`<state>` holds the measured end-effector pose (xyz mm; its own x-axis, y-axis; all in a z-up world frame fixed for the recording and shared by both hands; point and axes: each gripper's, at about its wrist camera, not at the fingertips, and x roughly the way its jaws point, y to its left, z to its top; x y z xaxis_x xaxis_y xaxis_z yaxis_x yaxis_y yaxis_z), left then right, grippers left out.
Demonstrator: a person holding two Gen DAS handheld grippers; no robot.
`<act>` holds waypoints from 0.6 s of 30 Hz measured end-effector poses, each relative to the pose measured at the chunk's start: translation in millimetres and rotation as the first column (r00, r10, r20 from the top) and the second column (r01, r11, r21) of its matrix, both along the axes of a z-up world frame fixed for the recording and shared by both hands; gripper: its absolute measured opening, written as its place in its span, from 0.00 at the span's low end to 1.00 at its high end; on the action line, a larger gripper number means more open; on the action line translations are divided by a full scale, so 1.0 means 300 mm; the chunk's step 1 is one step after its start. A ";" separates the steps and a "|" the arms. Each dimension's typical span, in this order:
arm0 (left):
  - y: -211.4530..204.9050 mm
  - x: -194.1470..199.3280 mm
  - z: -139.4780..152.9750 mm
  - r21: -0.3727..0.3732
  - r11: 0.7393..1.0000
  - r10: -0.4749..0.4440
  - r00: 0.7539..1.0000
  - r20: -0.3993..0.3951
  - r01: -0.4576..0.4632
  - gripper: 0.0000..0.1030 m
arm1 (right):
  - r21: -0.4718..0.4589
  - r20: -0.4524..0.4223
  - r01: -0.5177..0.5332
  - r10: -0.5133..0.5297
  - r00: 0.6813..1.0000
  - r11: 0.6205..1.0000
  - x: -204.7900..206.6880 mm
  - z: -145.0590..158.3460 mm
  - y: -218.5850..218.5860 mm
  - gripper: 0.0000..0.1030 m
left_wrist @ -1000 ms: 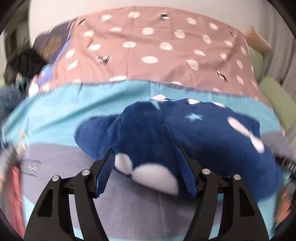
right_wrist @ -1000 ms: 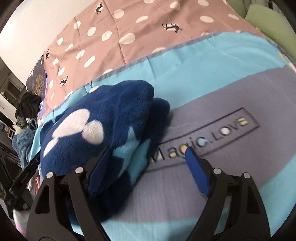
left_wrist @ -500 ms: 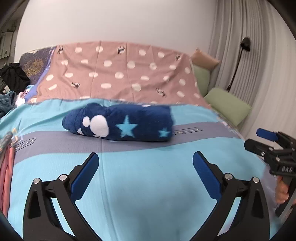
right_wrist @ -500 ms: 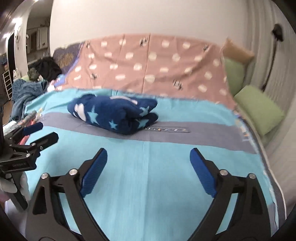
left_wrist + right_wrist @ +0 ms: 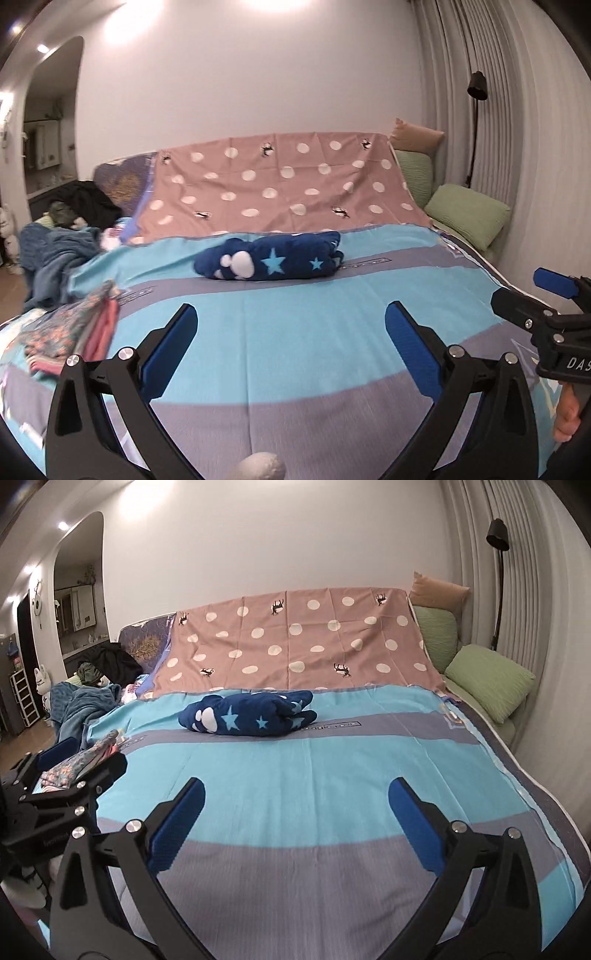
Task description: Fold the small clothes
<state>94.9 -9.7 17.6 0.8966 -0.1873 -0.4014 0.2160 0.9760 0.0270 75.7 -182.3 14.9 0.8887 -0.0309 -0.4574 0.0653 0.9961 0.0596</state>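
Observation:
A folded dark blue fleece garment (image 5: 271, 260) with light stars and white blobs lies on the blue-and-grey bedspread (image 5: 295, 332), far ahead of both grippers. It also shows in the right wrist view (image 5: 249, 716). My left gripper (image 5: 290, 328) is open and empty, held back over the near part of the bed. My right gripper (image 5: 295, 805) is open and empty too. The right gripper also shows at the right edge of the left wrist view (image 5: 532, 299). The left gripper shows at the left edge of the right wrist view (image 5: 70, 768).
A pile of patterned and pink clothes (image 5: 70, 328) lies at the bed's left edge. A pink dotted sheet (image 5: 280, 188) covers the far part. Green pillows (image 5: 469, 214) line the right side. A blue blanket and dark clothes (image 5: 59, 243) sit at the far left.
Both grippers have drawn back from the blue garment, which they were close over a second ago. They have opened wide and the garment lies folded on the bed.

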 end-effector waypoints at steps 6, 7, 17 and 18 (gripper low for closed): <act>0.002 -0.142 0.009 -0.010 1.000 0.004 1.000 -0.006 -0.004 0.99 | 0.002 0.011 0.003 -0.003 1.000 1.000 -0.122 -0.004 0.003 0.98; -0.003 -0.156 0.010 0.003 1.000 0.007 1.000 -0.001 -0.007 0.99 | 0.001 0.012 0.002 -0.002 1.000 1.000 -0.140 -0.006 0.002 0.98; -0.067 -0.307 0.015 0.049 0.999 -0.023 1.000 0.012 0.022 0.99 | -0.009 0.015 0.008 -0.008 1.000 1.000 -0.248 -0.030 -0.015 0.98; -0.070 -0.316 0.013 0.051 0.998 -0.022 1.000 0.012 0.021 0.99 | -0.010 0.015 0.011 -0.011 1.000 1.000 -0.254 -0.033 -0.018 0.98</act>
<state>0.0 -30.8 21.6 0.8975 -0.1863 -0.3997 0.2364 0.9684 0.0794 -0.6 -187.7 5.1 0.8950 -0.0448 -0.4438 0.0752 0.9959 0.0510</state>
